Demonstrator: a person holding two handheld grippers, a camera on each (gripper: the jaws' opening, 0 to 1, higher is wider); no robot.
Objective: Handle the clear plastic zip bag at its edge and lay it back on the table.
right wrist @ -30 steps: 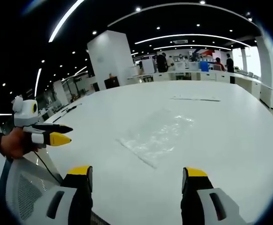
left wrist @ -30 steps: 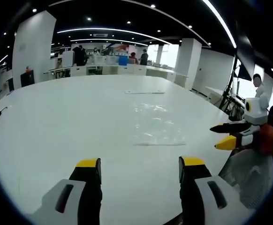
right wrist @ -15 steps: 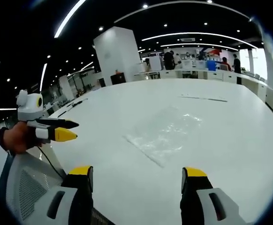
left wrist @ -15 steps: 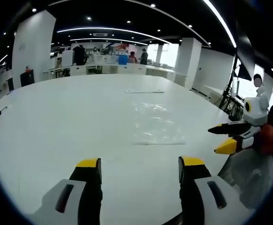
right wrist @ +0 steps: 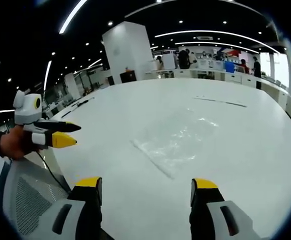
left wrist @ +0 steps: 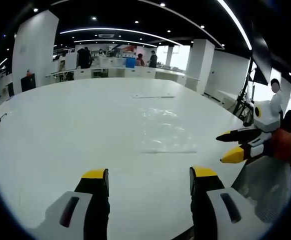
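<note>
Two grippers hang above the near edge of the white table (left wrist: 60, 130), jaws spread wide and holding nothing: left gripper (left wrist: 149, 181), right gripper (right wrist: 146, 188). Farther out, the clear zip bag (right wrist: 178, 142) lies flat on the table.

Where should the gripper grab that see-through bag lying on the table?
Probably the near straight edge of the clear zip bag, which lies flat on the white table. A flat bag gives nothing to pinch in the middle, so slide one of the fingers low under that edge. The right gripper, open and facing it, seems best placed.
</note>
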